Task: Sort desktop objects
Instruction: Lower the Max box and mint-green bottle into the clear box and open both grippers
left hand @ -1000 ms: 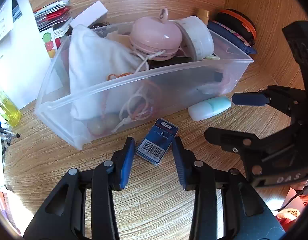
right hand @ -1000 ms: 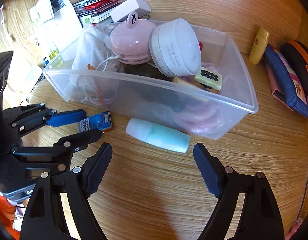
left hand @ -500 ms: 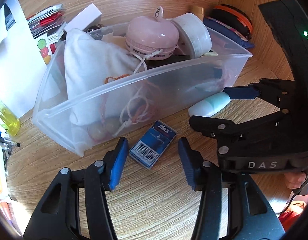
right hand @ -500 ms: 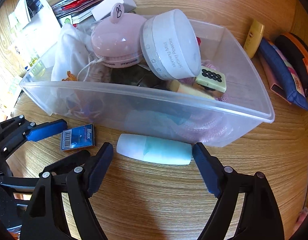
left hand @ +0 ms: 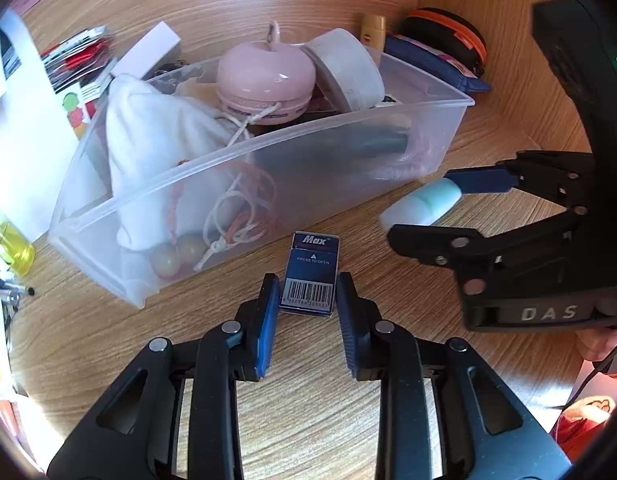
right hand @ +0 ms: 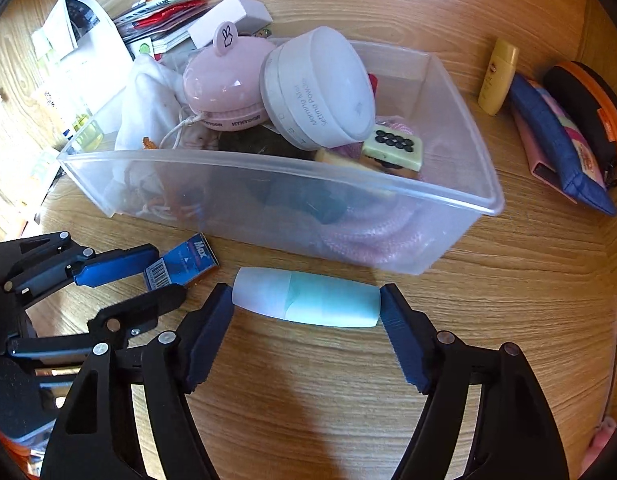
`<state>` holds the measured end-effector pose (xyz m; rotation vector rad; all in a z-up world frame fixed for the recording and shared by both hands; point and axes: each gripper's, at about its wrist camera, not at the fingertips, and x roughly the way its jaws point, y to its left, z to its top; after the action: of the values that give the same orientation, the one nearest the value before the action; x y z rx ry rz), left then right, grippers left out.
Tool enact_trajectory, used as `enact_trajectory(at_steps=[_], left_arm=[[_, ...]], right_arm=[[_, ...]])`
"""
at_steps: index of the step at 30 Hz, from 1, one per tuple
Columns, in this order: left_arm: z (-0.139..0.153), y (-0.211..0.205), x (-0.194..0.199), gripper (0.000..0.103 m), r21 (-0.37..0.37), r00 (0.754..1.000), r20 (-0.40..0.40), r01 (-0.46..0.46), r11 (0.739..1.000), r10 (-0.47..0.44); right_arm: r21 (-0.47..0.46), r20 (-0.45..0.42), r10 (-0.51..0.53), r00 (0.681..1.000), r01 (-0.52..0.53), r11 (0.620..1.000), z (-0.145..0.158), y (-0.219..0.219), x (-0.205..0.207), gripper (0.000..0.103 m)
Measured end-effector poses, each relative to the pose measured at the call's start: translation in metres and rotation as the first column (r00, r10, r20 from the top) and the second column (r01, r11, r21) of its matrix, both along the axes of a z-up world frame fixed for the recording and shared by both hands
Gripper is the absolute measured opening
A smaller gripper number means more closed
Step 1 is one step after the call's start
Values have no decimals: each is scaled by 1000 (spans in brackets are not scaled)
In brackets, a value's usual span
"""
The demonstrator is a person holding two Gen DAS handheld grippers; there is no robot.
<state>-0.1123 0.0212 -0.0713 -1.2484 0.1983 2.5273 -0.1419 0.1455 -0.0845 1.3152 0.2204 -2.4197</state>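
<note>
The wooden tabletop carries a clear plastic bin filled with a white drawstring pouch, a pink round case, a white powder jar and a mahjong tile. In front of the bin lies a white and mint tube, crosswise between the fingers of the right gripper; its jaws are closing, the pads at or just off the tube's two ends, contact unclear. To the tube's left, just before the bin wall, sits a small blue Max staple box. The left gripper is closing on the barcode end, pads against its sides.
</note>
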Motion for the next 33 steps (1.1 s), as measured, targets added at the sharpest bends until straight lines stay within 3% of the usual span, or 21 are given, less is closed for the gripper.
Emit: enact_trajectory(at_steps=[10,15,24,33], left_arm=[[17,-13,24,28,79,997,-39,-65,995,68],[37,-27,39,28,115,993,-87,-75,991,85],[72,-23,42,28,160,974,-198,-81,984,113],[89,-42,31,28,181,957,-244,-112,977,155]], right_arm=[[-40,-87,-10,996,6,999,29,27,18,71],[-51,-133,-6,991,0,999,45,2,11,71],[-80,-201,-3,980,-13,997,74,14,31,71],[-84,-245,6,969,-28,996,89,0,19,71]])
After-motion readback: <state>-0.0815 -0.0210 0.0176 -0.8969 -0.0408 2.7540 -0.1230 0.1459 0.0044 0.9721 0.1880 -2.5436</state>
